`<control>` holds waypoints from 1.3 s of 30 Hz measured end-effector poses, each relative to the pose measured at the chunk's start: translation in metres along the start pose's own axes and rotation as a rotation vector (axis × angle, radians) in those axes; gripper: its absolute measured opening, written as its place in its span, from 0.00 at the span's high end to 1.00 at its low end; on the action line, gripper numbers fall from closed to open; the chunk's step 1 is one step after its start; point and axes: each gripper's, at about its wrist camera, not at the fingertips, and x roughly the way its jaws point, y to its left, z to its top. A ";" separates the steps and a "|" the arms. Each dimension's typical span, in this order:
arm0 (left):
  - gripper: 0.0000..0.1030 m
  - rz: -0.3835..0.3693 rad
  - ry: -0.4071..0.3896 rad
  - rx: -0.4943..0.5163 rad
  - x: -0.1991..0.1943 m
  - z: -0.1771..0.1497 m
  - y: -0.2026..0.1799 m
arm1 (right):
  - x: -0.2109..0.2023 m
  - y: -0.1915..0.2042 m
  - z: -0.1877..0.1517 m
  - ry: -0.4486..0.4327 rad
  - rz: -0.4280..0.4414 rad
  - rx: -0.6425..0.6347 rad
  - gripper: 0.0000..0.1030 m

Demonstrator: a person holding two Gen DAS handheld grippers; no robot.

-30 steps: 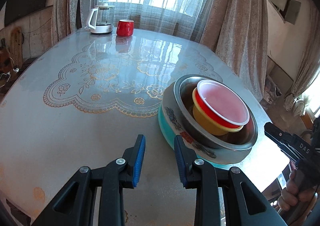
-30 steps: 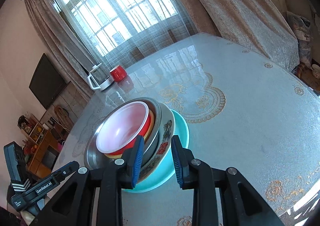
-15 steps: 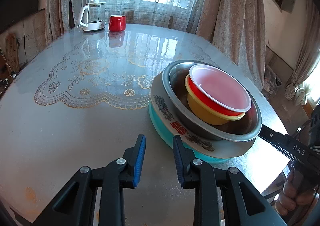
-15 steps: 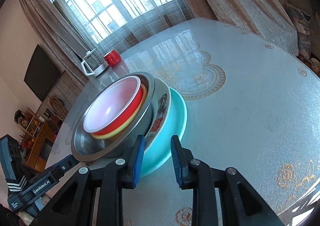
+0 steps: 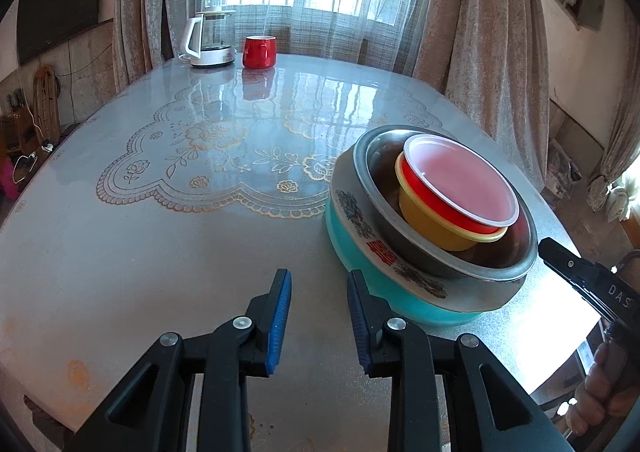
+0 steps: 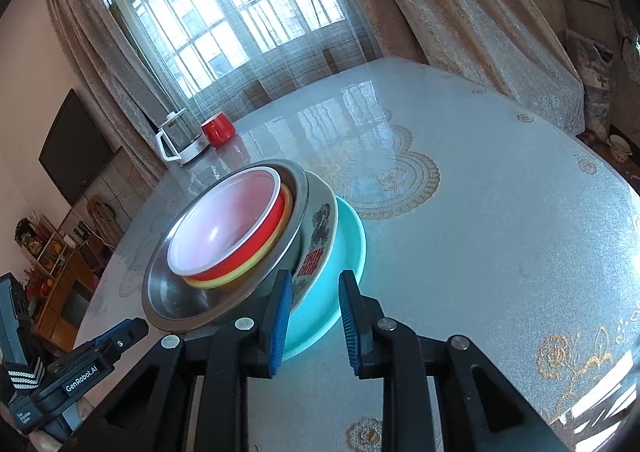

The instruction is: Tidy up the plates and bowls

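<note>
One stack stands on the table [image 5: 160, 252], near its right edge. A teal plate [image 5: 360, 264] lies at the bottom with a flowered white plate [image 5: 352, 207] on it. Above come a steel bowl [image 5: 380, 171], a yellow bowl [image 5: 424, 219], a red bowl [image 5: 440, 199] and a translucent white bowl [image 5: 460, 175]. My left gripper [image 5: 318, 280] hovers just left of the teal rim, its jaws opening, with nothing between them. My right gripper [image 6: 312, 280] stands open in front of the teal plate [image 6: 348, 244] without pressing on it. Its tip [image 5: 560, 256] shows right of the stack.
A white kettle [image 5: 210, 39] and a red mug [image 5: 259, 51] stand at the table's far edge by the window. Curtains hang behind and to the right. A person's hand [image 5: 604, 384] holds the right gripper beyond the table's right edge.
Both views have tilted slightly. The stack now sits closer to the right gripper's fingertips. The stack itself has not moved on the table.
</note>
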 end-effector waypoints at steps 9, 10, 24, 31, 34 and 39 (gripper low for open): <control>0.62 0.094 -0.044 -0.004 -0.019 -0.008 0.007 | -0.028 0.037 0.000 -0.127 -0.100 -0.107 0.64; 0.61 0.102 -0.045 -0.005 -0.020 -0.009 0.008 | -0.027 0.040 -0.001 -0.120 -0.099 -0.115 0.63; 0.46 0.178 -0.110 0.048 -0.035 -0.019 -0.007 | -0.012 0.057 -0.022 -0.076 -0.134 -0.171 0.63; 0.41 0.175 -0.115 0.067 -0.038 -0.021 -0.015 | -0.011 0.060 -0.023 -0.077 -0.132 -0.181 0.63; 0.39 0.180 -0.117 0.069 -0.038 -0.020 -0.017 | -0.011 0.060 -0.023 -0.079 -0.133 -0.182 0.63; 0.37 0.181 -0.118 0.074 -0.038 -0.021 -0.018 | -0.012 0.057 -0.022 -0.081 -0.136 -0.178 0.63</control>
